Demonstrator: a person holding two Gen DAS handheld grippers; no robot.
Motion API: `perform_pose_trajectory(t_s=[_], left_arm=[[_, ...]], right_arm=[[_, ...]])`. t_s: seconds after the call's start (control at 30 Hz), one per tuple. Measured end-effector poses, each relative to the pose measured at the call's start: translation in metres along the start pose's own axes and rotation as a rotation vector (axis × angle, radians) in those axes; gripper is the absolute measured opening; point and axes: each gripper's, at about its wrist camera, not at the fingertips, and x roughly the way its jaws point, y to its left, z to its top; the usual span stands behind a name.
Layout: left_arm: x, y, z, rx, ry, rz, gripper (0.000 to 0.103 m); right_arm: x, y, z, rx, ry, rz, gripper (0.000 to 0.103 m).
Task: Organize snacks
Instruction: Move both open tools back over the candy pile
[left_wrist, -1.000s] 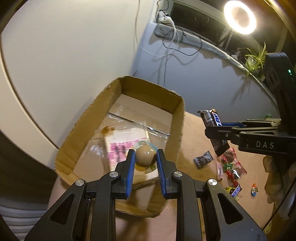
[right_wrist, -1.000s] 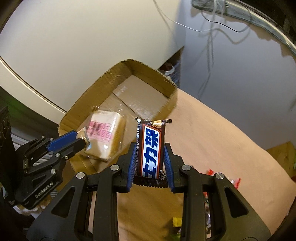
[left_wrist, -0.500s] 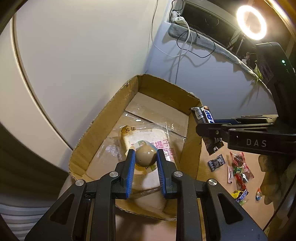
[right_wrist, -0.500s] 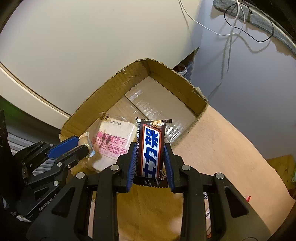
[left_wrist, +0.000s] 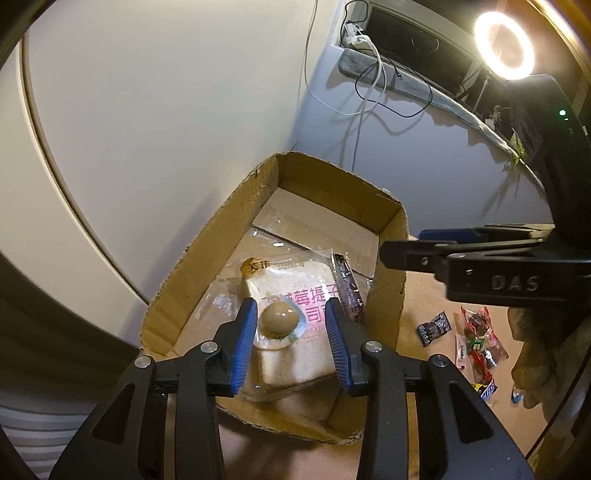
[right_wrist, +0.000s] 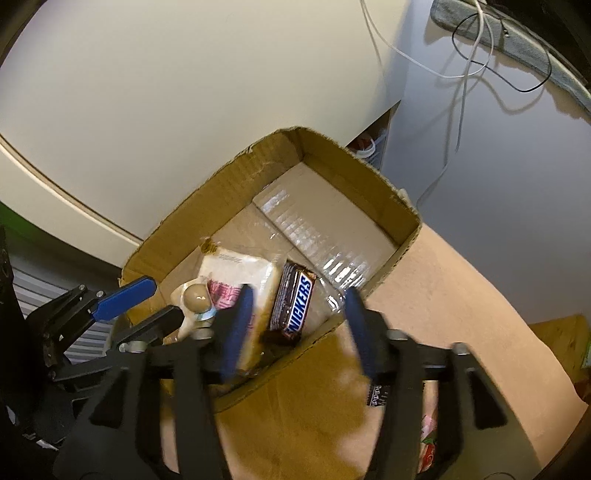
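The egg pack (a brown egg in a clear packet) is seen between the blue pads of the left gripper, above the near end of the box. The pads stand apart from the egg on both sides in the left wrist view; in the right wrist view the egg pack appears beside the lower finger of the left gripper, and whether it is pinched or loose cannot be told.

The bread pack (white slice, pink print) is lying flat on the box floor, under the egg pack. The Snickers bar is lying in the box just beside the bread pack, on its right edge, label up; in the left wrist view only a blurred dark strip of the bar is made out.

The right gripper is spread wide with nothing between its pads (blurred), held over the near right wall of the box. In the left wrist view the right gripper is seen side-on over the right wall.

The box is set on a tan table against a white wall. Loose candies are scattered on the table to the right of the box. A ring light is lit at upper right, with cables hanging near it.
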Motion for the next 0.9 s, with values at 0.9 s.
perform_pose_trajectory(t_s=[0.9], left_arm=[[-0.015, -0.07, -0.019, 0.11, 0.03, -0.147, 0.041]], right_arm=[[-0.083, -0.098, -0.093, 0.19, -0.058, -0.083, 0.065]])
